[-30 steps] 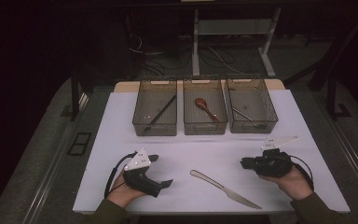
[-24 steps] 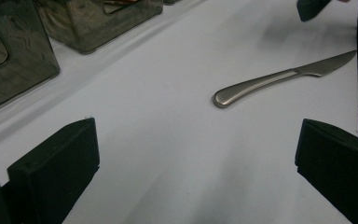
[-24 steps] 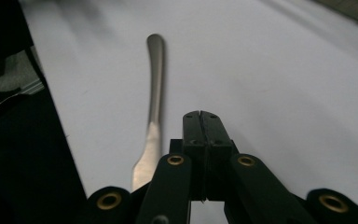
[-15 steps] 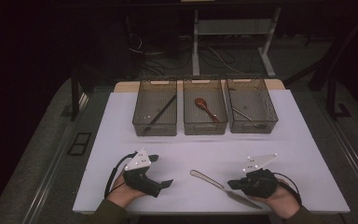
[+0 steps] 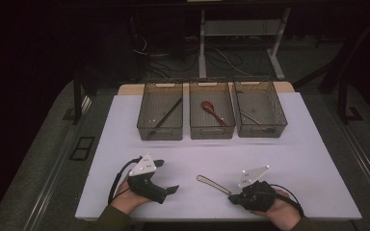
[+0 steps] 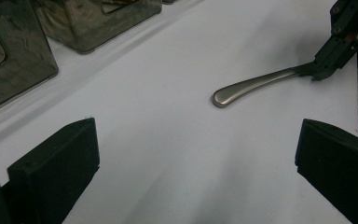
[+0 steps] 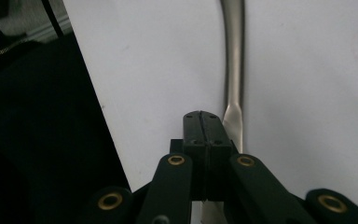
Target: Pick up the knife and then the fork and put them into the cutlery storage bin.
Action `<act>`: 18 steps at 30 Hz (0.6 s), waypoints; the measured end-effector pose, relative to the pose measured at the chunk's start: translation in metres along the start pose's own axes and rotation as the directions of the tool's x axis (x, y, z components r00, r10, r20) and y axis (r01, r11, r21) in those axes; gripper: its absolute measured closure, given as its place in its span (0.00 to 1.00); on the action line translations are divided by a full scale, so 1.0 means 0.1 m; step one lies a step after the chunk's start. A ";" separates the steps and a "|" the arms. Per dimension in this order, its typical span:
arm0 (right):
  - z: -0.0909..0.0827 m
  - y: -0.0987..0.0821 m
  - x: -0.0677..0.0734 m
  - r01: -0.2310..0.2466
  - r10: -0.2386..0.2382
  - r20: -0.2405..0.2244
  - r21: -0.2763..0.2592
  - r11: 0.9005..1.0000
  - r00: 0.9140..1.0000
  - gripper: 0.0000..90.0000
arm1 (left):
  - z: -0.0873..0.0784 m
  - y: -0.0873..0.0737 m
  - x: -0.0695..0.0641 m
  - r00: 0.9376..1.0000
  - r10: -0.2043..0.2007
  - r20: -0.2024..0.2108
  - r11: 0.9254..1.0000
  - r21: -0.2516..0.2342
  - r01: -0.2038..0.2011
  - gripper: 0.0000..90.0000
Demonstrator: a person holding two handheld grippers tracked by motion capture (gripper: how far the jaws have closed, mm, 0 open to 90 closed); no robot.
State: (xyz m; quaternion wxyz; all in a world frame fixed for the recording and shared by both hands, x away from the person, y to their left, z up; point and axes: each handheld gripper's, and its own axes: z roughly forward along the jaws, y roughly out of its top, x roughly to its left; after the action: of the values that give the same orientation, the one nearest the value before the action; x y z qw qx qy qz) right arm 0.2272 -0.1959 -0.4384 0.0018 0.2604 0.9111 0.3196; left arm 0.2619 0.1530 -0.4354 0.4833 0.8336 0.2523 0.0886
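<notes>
Change: right hand-held gripper (image 5: 232, 198) has slid in over the knife (image 5: 211, 183), jaws pressed together.
Knife: flat on table (image 5: 289, 159), blade under its tips, not pinched.
Left hand-held gripper (image 5: 169, 189): spread, idle.
Meaning: must reopen to grasp.

This looks like a lab or test room set up for recording, not a home. A bare white worktop (image 5: 289, 159) stands in a dark room with black surroundings. Three identical clear bins (image 5: 160, 116) sit in a neat row at its far edge, each with one piece of cutlery. Behind it, loose cables (image 5: 231, 60) trail over the floor around the metal legs of another desk (image 5: 203, 43). A dark frame (image 5: 79, 96) stands at the left side.
</notes>
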 end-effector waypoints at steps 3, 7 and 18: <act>0.01 0.01 0.02 0.004 -0.004 0.009 0.011 1.000 1.000 1.00 | 0.00 0.00 0.00 1.000 0.003 0.000 1.000 -0.001 -0.003 0.00; 0.00 0.02 0.04 0.028 -0.029 0.045 0.028 0.999 0.999 1.00 | -0.01 0.00 0.00 1.000 0.003 -0.001 1.000 0.002 -0.003 0.00; -0.06 0.01 -0.08 0.044 -0.050 0.141 0.046 0.998 0.989 1.00 | -0.01 0.00 0.00 1.000 0.003 -0.001 1.000 0.000 -0.003 0.00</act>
State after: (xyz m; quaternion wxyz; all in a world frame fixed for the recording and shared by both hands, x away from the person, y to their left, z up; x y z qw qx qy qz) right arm 0.2339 -0.2025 -0.4345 0.0687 0.2609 0.9212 0.2804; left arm 0.2617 0.1534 -0.4347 0.4832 0.8339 0.2512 0.0896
